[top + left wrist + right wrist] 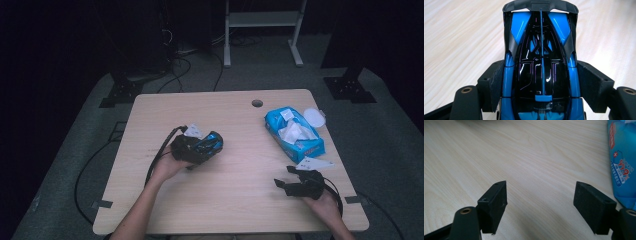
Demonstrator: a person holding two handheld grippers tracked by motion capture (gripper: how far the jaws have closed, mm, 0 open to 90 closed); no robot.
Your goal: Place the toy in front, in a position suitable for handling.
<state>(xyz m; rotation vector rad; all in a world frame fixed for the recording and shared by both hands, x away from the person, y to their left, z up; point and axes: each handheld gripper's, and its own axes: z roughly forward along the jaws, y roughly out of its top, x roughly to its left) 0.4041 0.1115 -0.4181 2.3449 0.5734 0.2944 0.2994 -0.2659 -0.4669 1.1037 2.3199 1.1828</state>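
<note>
A glossy blue and black toy car sits lengthwise between the jaws of my left gripper, and both pads press on its sides. From above, the left gripper carries the car just over the wooden table, left of centre. My right gripper rests near the front right of the table, pointing left. Its jaws stand wide apart with nothing between them, as the right gripper view shows over bare wood.
A blue pack of wet wipes lies at the right with a tissue pulled up, its edge also in the right gripper view. A white round lid sits beside it. A cable hole is near the far edge.
</note>
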